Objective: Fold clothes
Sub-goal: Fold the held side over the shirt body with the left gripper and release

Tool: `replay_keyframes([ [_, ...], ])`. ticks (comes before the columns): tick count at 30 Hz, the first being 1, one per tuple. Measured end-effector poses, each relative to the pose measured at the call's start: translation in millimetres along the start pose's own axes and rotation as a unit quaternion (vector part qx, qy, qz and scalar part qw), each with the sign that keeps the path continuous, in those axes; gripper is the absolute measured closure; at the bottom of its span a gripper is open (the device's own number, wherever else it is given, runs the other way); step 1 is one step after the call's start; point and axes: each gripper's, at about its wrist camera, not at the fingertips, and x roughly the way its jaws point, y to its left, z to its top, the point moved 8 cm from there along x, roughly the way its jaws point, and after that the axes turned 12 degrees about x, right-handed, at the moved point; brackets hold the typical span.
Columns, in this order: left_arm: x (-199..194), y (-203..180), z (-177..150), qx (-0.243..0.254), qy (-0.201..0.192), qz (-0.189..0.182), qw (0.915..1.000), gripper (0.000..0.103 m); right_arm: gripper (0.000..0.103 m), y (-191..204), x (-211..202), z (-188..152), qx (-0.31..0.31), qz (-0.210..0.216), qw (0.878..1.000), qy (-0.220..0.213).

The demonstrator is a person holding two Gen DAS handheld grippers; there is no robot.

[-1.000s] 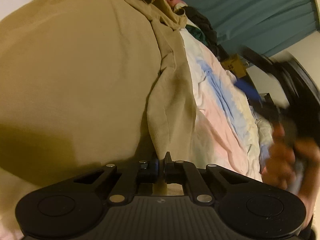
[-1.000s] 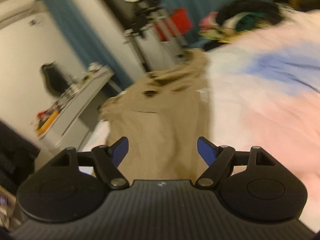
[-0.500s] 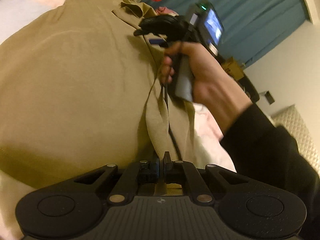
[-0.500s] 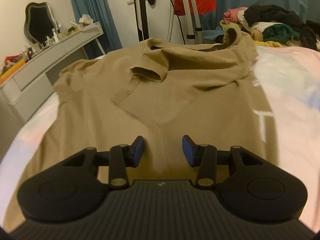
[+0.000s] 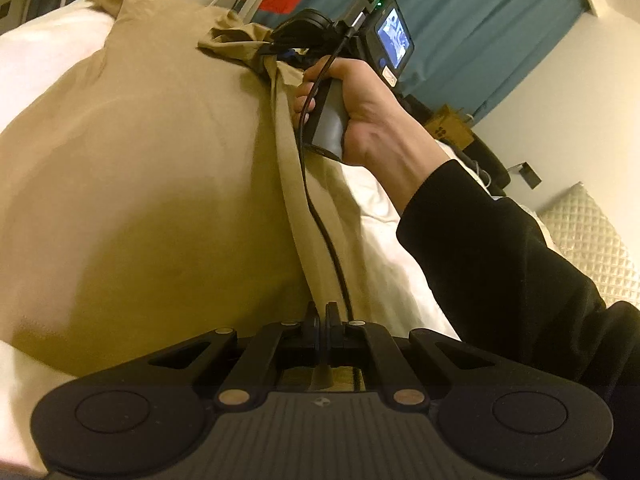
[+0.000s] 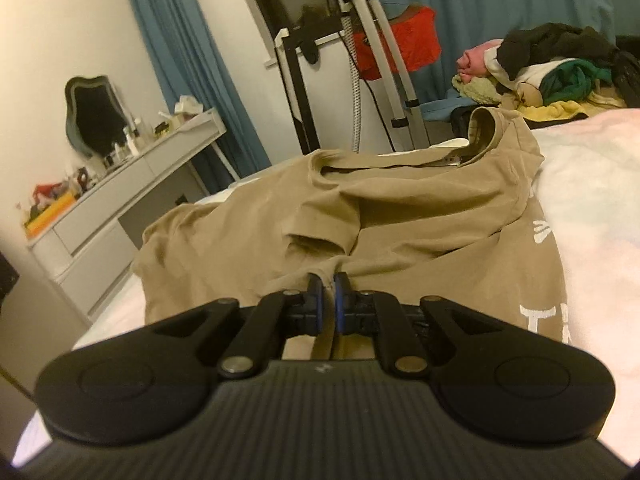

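Note:
A tan T-shirt [image 5: 140, 168] lies spread on a bed with a pale sheet [image 5: 384, 232]. My left gripper [image 5: 320, 314] is shut on the shirt's folded edge near its hem. My right gripper [image 6: 327, 286] is shut on a fold of the same shirt [image 6: 420, 232], below the sleeve. In the left wrist view the right gripper [image 5: 280, 50] pinches the shirt's far end, held by a hand in a black sleeve. The shirt's collar [image 6: 486, 130] lies at the far side, white lettering [image 6: 540, 312] on the right.
A pile of mixed clothes [image 6: 552, 68] lies at the far right of the bed. A tripod stand [image 6: 384, 60] and a red item [image 6: 404, 40] stand behind the bed. A white dresser with a mirror [image 6: 120, 184] stands left. Teal curtains [image 5: 460, 20] hang behind.
My right gripper swung in over the shirt, went from wide open to shut on a fold below the sleeve. My left gripper stayed shut on the shirt's edge, which is now stretched between both.

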Motion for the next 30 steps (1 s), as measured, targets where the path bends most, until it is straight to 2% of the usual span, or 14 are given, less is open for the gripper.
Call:
replay_keyframes([
  [4,6.8,3.2,5.0,0.003,0.016,0.027,0.9995,0.099,0.091,-4.6,9.3,-6.2,0.011,-0.012,1.0,0.005],
  [6,1.5,-0.4,7.8,0.021,0.013,0.039,0.9989,0.092,0.091,-3.3,7.3,-5.9,0.017,-0.012,1.0,0.002],
  [7,-4.4,-1.8,10.8,0.03,0.009,0.046,0.9985,0.081,0.091,-2.0,4.7,-4.6,0.019,-0.013,1.0,-0.001],
  [8,-9.8,-3.5,13.2,0.04,0.004,0.053,0.9978,0.066,0.09,-0.5,1.1,-2.6,0.022,-0.014,1.0,-0.003],
  [10,-19.2,-8.1,16.5,0.064,-0.011,0.069,0.9955,0.051,0.089,3.2,-8.4,1.8,0.029,-0.012,0.999,-0.007],
  [11,-24.9,-10.3,18.3,0.075,-0.02,0.077,0.9941,0.043,0.084,5.2,-14.5,4.0,0.034,-0.007,0.999,-0.008],
  [12,-32.0,-12.3,20.2,0.083,-0.028,0.083,0.9927,0.038,0.067,8.1,-23.1,5.8,0.034,-0.004,0.999,-0.012],
  [13,-39.2,-14.7,22.3,0.091,-0.038,0.09,0.991,0.029,0.058,11.7,-33.4,7.4,0.03,-0.003,0.999,-0.016],
  [14,-46.6,-18.0,24.8,0.099,-0.05,0.099,0.9889,0.027,0.044,15.3,-43.6,9.0,0.027,-0.001,0.999,-0.02],
  [15,-54.0,-21.3,27.3,0.106,-0.062,0.107,0.9866,0.027,0.038,18.9,-53.9,10.6,0.023,0.001,0.999,-0.025],
  [17,-77.9,-31.1,32.3,0.124,-0.089,0.124,0.9804,0.02,0.038,26.1,-74.5,13.7,0.016,0.005,0.999,-0.034],
  [21,-118.1,-47.8,40.3,0.142,-0.134,0.151,0.9691,0.016,0.038,38.5,-118.1,17.5,0.004,0.01,0.999,-0.046],
  [27,-133.4,-71.7,51.3,0.136,-0.147,0.172,0.9647,0.012,0.038,43.9,-193.4,11.7,-0.007,0.011,0.998,-0.068],
  [30,-140.9,-78.0,48.8,0.131,-0.148,0.178,0.964,0.005,0.038,38.1,-233.2,-0.3,-0.013,0.008,0.997,-0.082],
])
